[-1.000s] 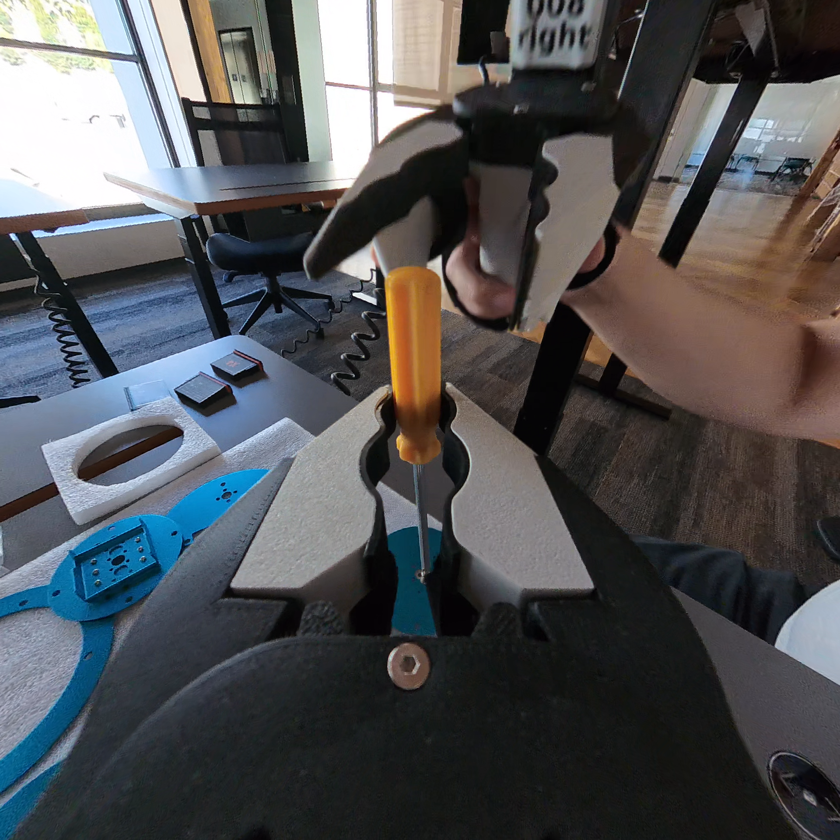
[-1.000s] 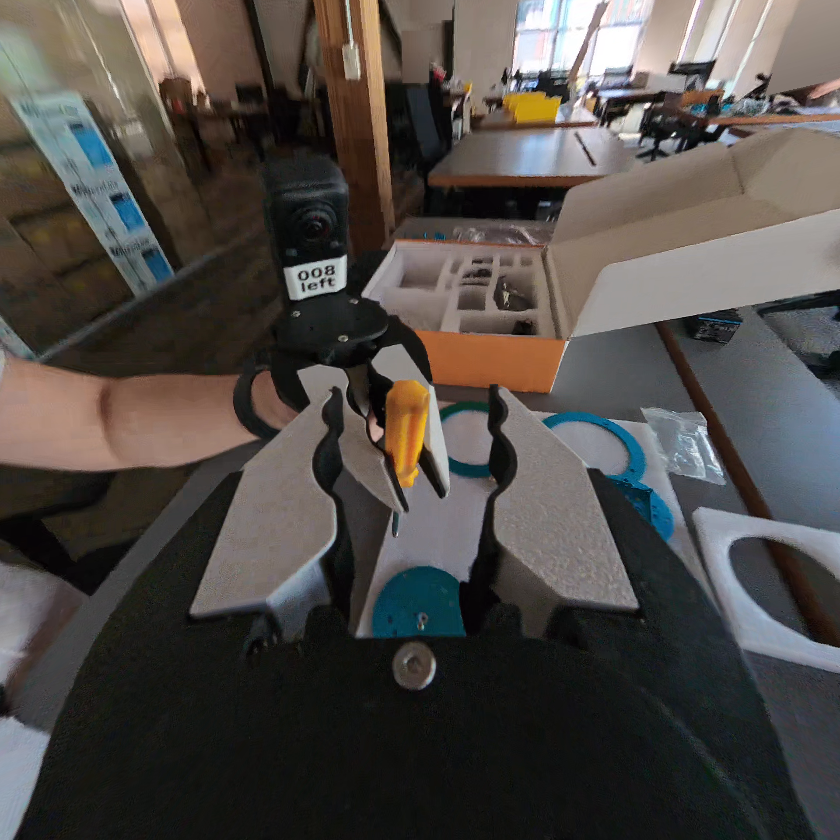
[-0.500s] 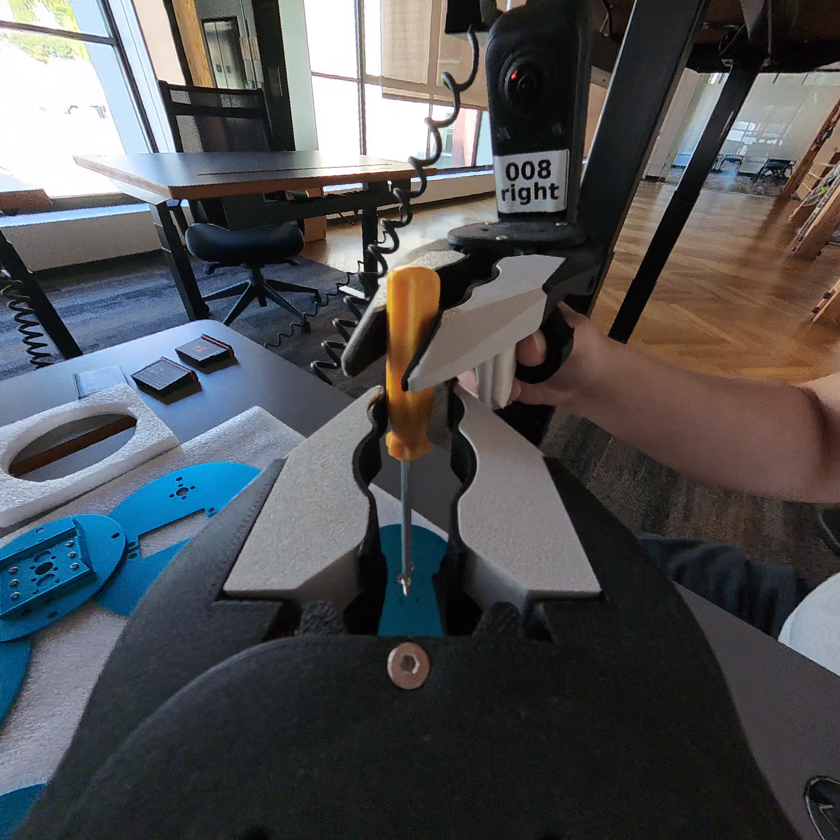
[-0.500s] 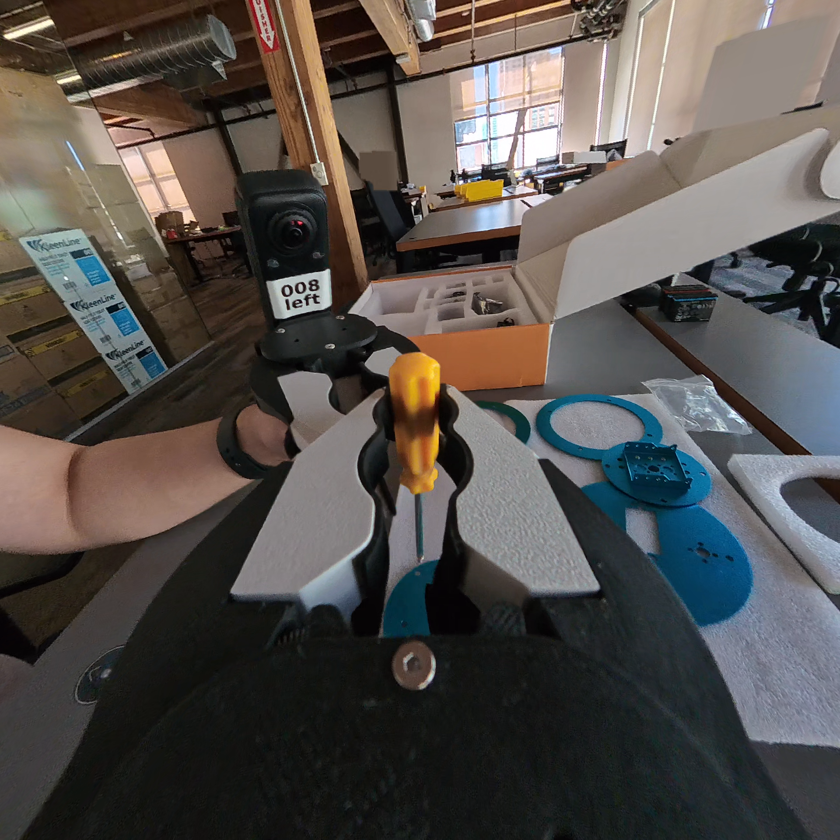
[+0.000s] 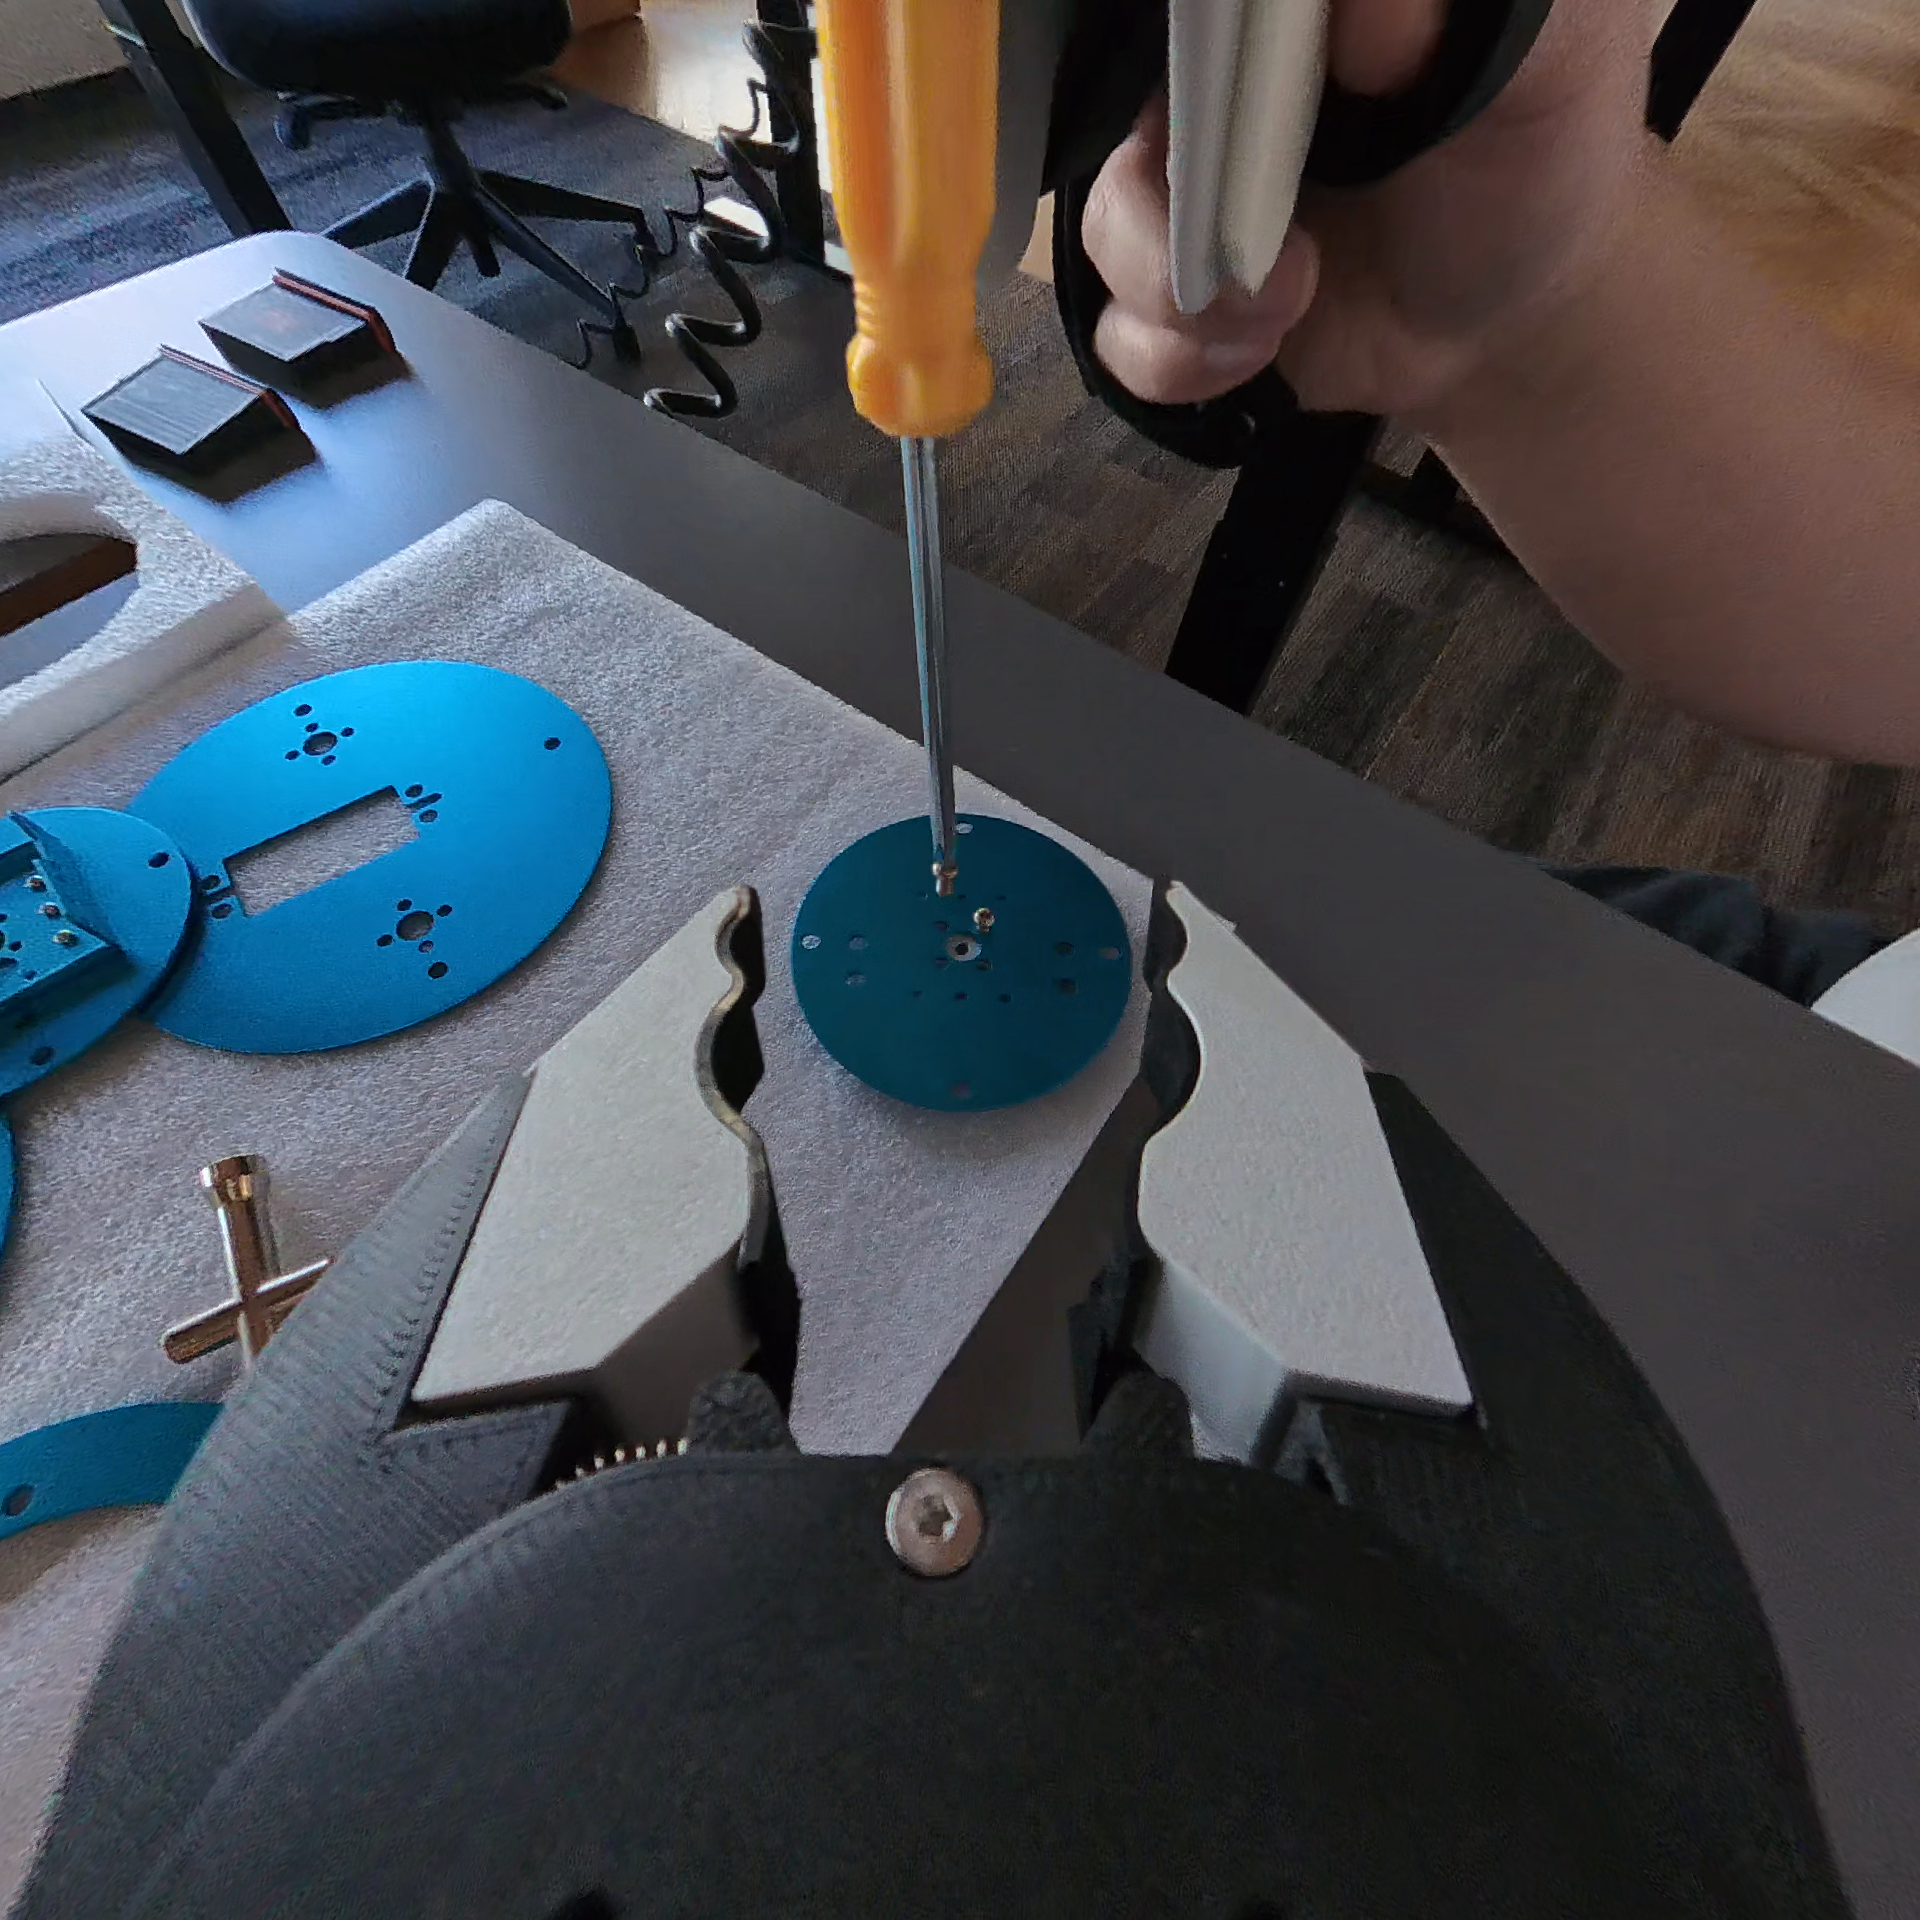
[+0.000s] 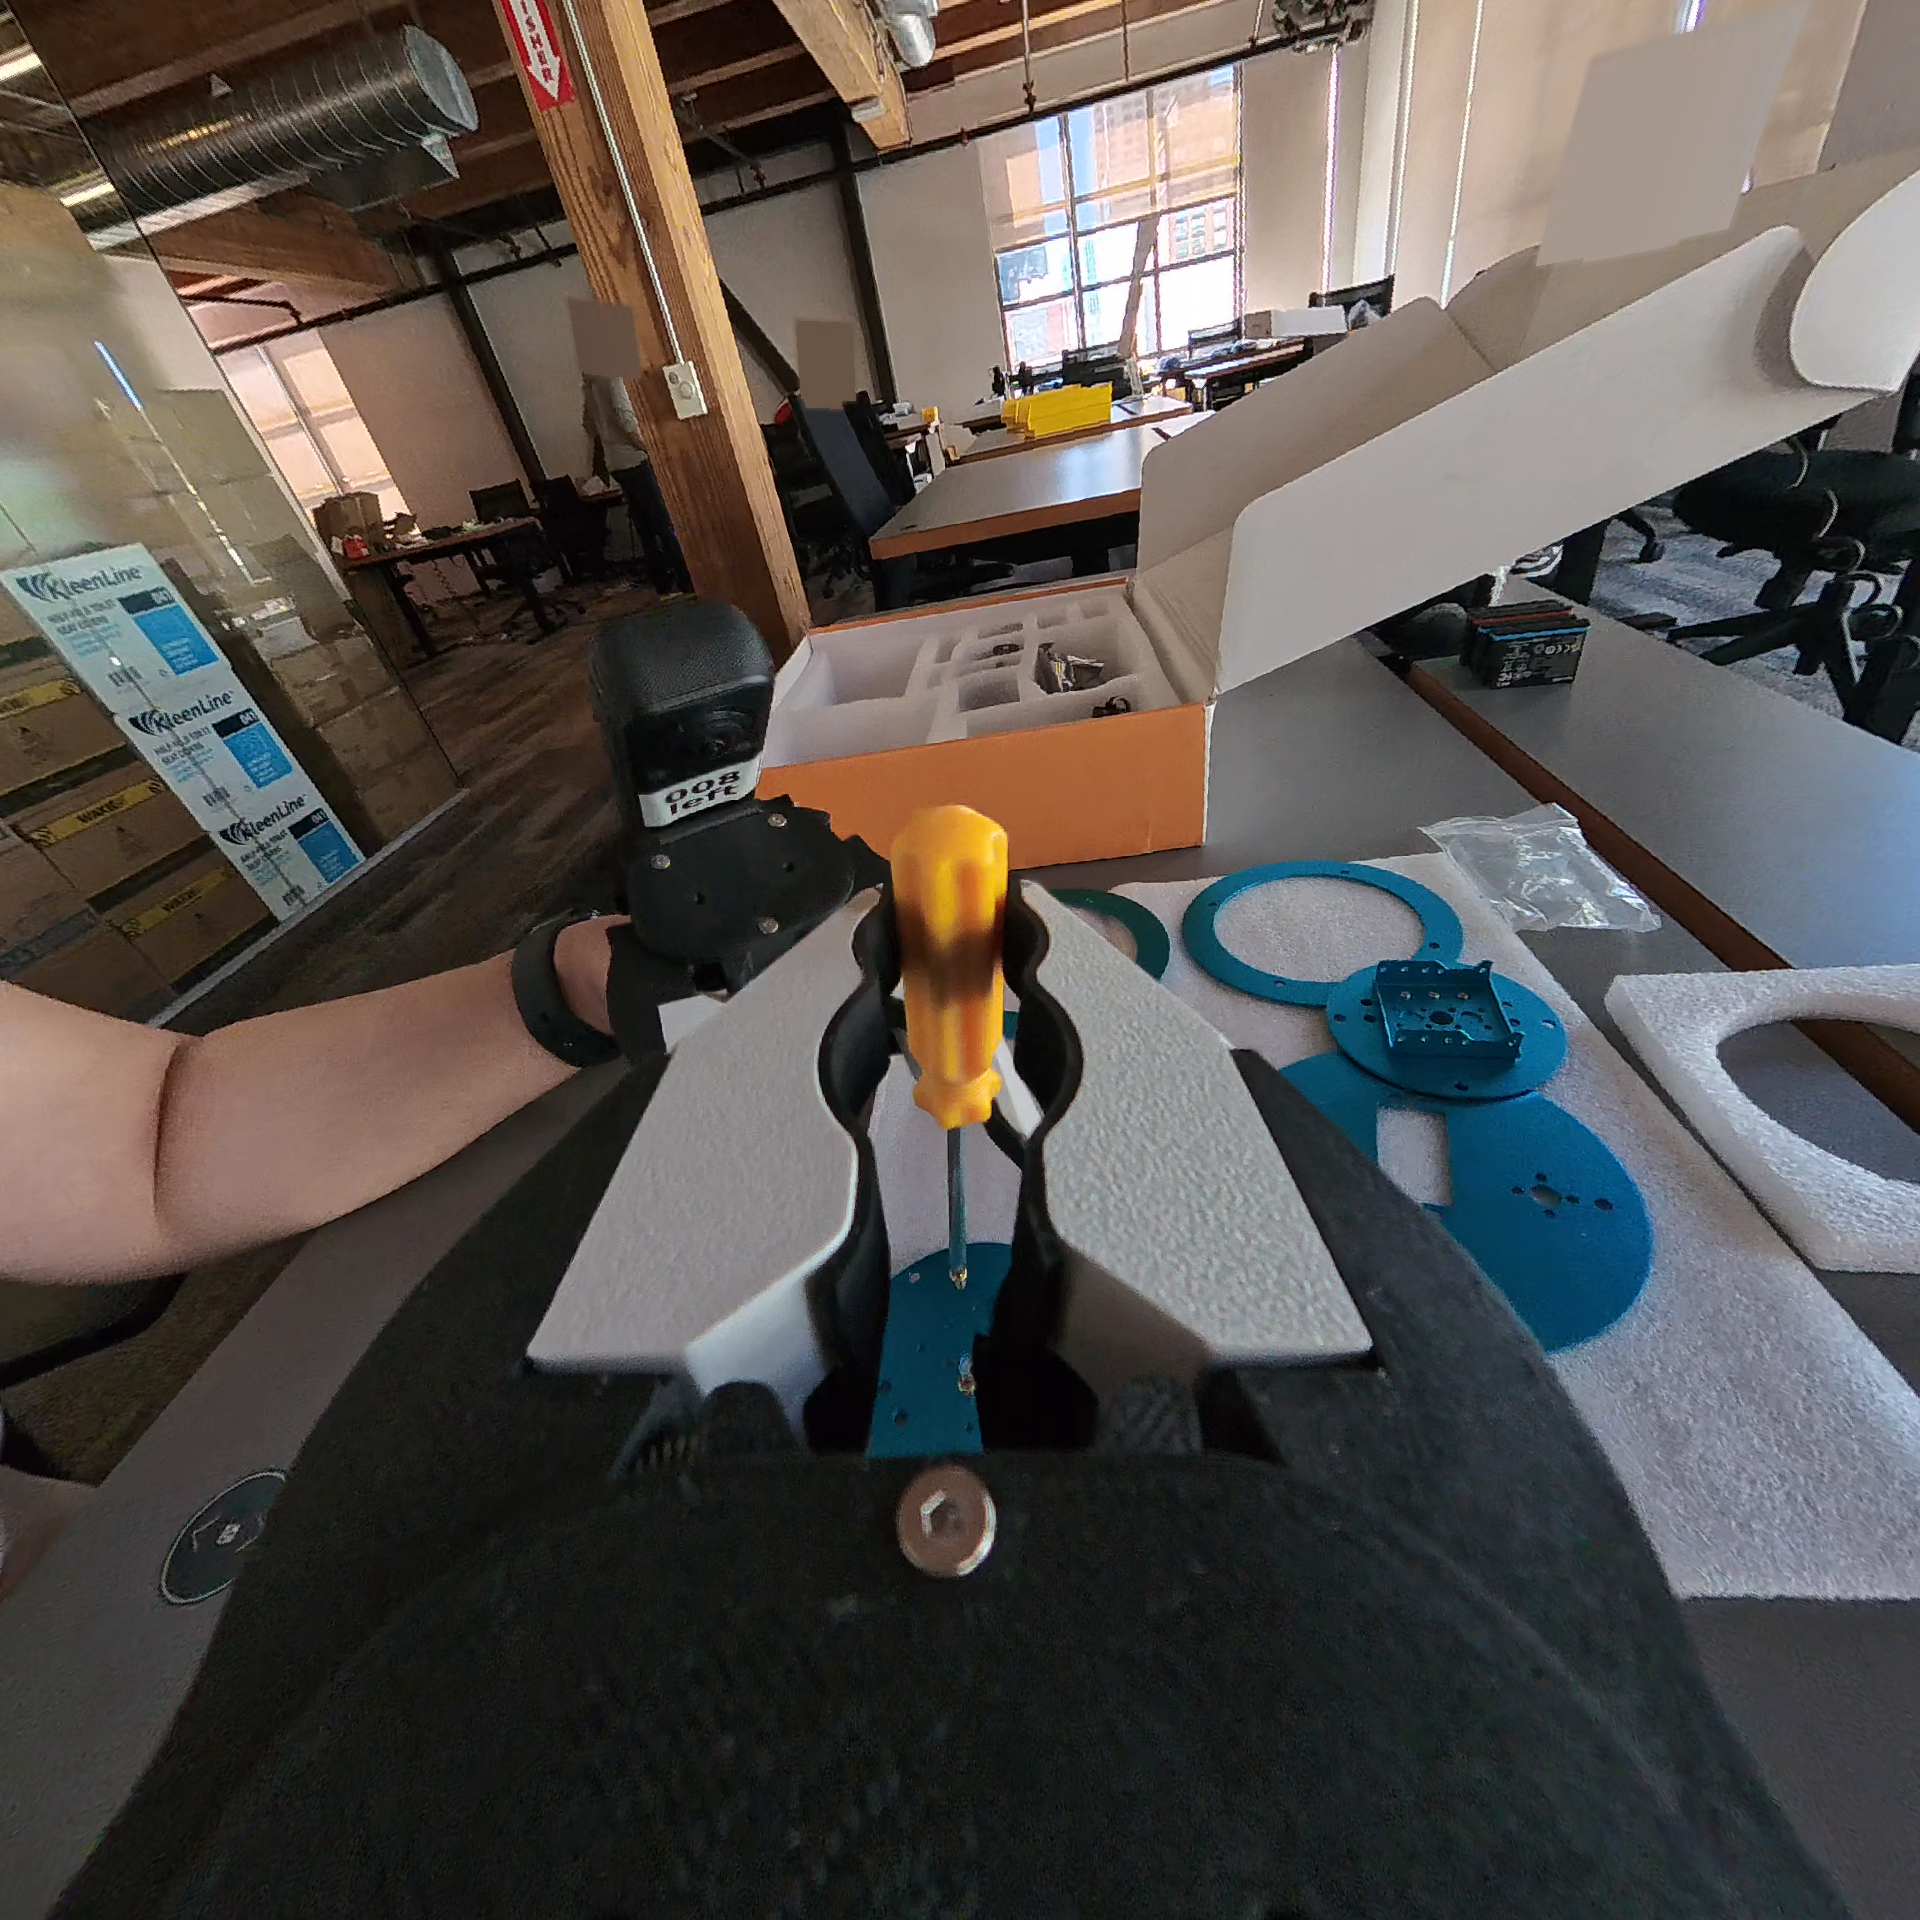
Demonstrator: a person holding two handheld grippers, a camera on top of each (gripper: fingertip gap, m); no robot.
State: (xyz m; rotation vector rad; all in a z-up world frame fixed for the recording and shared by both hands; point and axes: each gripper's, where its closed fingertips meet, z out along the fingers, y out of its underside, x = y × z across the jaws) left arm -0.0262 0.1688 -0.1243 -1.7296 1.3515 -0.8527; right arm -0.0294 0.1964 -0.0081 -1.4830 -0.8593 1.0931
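Note:
My right gripper is shut on the orange handle of a screwdriver and holds it upright. In the left wrist view the screwdriver reaches down to a small screw on a small round blue disc, which lies on white foam sheet. A second screw stands beside it. My left gripper is open and empty, its fingers either side of the disc's near edge, a little above it. The left gripper also shows in the right wrist view, behind the screwdriver.
A large blue plate with a rectangular cutout, a blue bracket on a disc and blue rings lie on the foam. A metal cross wrench lies at the left. An open orange box stands behind. The table edge runs close by. Spacing between my two grippers at the tips: around 12 cm.
My left gripper has let go of the screwdriver, opened and drawn back. My right gripper, which closed on the handle, now holds it alone with the tip on the disc's screw.

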